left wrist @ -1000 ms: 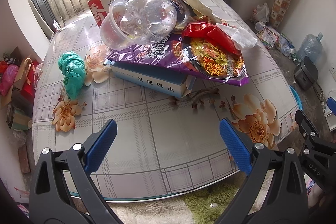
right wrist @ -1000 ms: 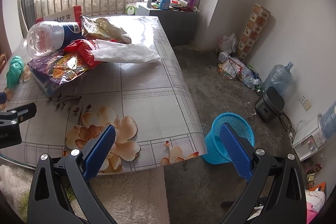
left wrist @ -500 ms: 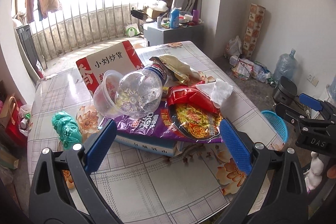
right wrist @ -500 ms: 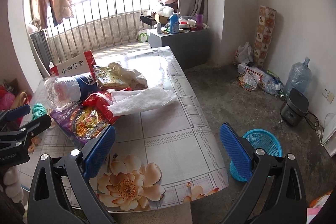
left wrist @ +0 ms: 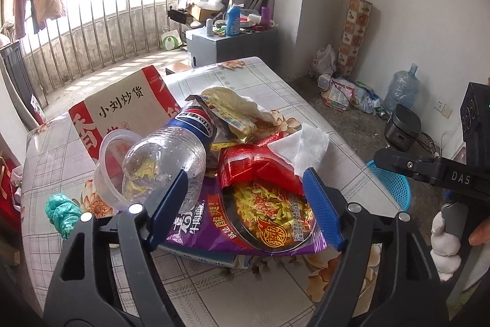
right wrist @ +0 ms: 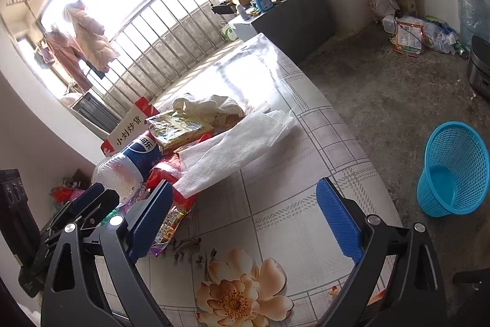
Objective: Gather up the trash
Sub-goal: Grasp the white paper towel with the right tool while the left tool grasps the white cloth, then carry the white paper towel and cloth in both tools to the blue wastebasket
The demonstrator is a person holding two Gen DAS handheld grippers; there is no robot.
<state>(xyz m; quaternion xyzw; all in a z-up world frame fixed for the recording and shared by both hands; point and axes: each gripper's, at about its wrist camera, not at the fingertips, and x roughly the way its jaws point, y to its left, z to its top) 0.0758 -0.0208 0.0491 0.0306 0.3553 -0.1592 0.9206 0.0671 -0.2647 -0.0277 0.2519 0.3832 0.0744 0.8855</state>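
Observation:
A trash pile lies on the flowered table [right wrist: 291, 204]: a clear Pepsi bottle [left wrist: 171, 155], a plastic cup [left wrist: 110, 161], a purple noodle packet [left wrist: 263, 213], a red wrapper [left wrist: 254, 164], a white tissue [right wrist: 239, 143] and a yellow wrapper [right wrist: 177, 127]. A green bag [left wrist: 61, 210] sits apart on the left. My left gripper [left wrist: 245, 183] hovers just before the pile, its jaws closing, pads touching nothing. My right gripper [right wrist: 245, 189] hangs over bare tabletop right of the pile, jaws closing slightly and nothing held. A blue basket [right wrist: 453, 170] stands on the floor.
A printed cardboard box [left wrist: 128, 109] leans behind the pile. On the floor to the right are a water jug [left wrist: 401, 88], a rice cooker [left wrist: 401, 127] and bags of clutter. A grey cabinet [left wrist: 232, 45] and window railing stand beyond the table.
The left view rose and came closer to the pile, and its jaws narrowed. The right view rolled and swung left, from the table corner and basket towards the pile.

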